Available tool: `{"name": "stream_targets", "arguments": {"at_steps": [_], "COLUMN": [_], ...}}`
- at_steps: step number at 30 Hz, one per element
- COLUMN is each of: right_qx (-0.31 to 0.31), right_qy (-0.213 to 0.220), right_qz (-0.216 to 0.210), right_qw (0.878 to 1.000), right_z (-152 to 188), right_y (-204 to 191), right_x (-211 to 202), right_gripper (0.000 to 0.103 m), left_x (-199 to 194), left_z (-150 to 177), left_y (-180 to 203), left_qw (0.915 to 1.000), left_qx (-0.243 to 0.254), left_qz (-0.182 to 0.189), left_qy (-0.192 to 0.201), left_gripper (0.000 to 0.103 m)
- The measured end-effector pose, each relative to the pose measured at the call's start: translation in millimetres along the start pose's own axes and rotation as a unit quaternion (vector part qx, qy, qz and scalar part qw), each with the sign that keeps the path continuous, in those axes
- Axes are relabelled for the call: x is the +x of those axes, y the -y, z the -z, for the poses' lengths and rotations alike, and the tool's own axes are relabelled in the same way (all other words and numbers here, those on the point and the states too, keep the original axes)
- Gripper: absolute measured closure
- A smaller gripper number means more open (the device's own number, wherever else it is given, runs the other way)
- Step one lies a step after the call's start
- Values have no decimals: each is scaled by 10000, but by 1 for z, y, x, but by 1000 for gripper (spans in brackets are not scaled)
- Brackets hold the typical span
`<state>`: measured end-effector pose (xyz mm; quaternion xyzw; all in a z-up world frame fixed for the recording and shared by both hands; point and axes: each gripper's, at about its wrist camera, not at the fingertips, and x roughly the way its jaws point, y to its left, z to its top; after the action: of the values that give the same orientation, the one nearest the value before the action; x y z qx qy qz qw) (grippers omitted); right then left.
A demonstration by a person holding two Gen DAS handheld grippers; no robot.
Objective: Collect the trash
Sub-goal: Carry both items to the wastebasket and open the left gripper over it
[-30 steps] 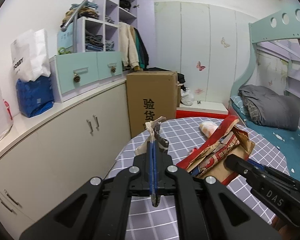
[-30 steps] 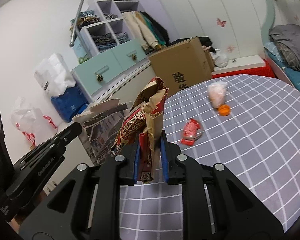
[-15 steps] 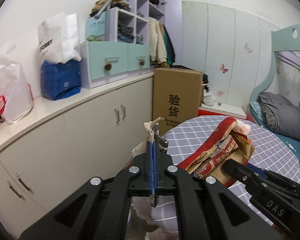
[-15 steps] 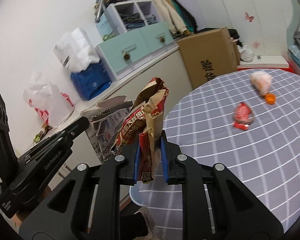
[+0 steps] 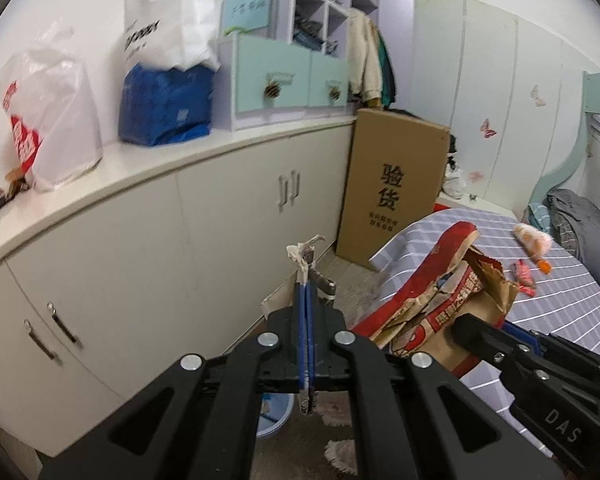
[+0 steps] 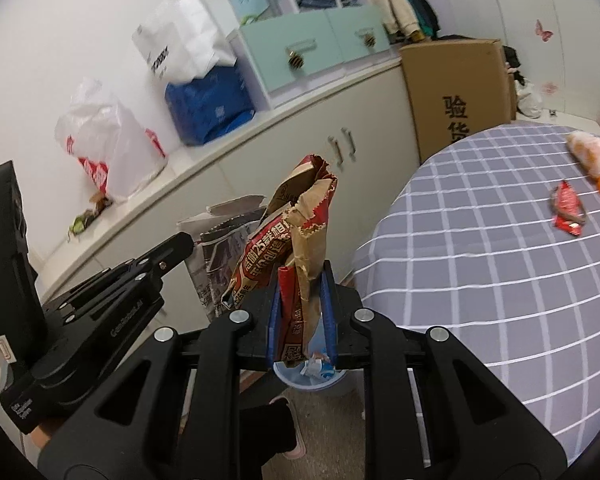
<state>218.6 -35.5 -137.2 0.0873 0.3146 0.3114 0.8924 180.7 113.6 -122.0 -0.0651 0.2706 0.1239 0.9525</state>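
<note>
Both your claws loaded, off the table edge.
Left gripper clamps flattened carton; right gripper clamps paper bag above bin.

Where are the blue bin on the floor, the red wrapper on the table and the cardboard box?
Bin (image 6: pixel 300 380), right wrist view, rim.
Wrapper (image 6: pixel 567 209), right wrist view, middle.
Box (image 5: pixel 396 188), left wrist view, front face.
</note>
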Motion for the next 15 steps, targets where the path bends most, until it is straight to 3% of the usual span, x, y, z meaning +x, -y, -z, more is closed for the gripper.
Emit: {"name": "stream_targets", "arguments": {"at_steps": [7,15], "right_qx": [-246,-500], "right_qy": [-462,-867], "right_qz": [-41,38], "right_qw": [9986,9950], "right_z": [15,32], "right_y": [-25,-41], "right_x": [48,103], "right_gripper": [85,85], "left_x": [31,85], "left_z": [20,52], "left_y": [-46,-97], "left_qw": [9987,9927], "left_qx": [-341,-608], "left_qz": [-187,-296], "left_qy": [-338,-998], "left_gripper": [102,102]}}
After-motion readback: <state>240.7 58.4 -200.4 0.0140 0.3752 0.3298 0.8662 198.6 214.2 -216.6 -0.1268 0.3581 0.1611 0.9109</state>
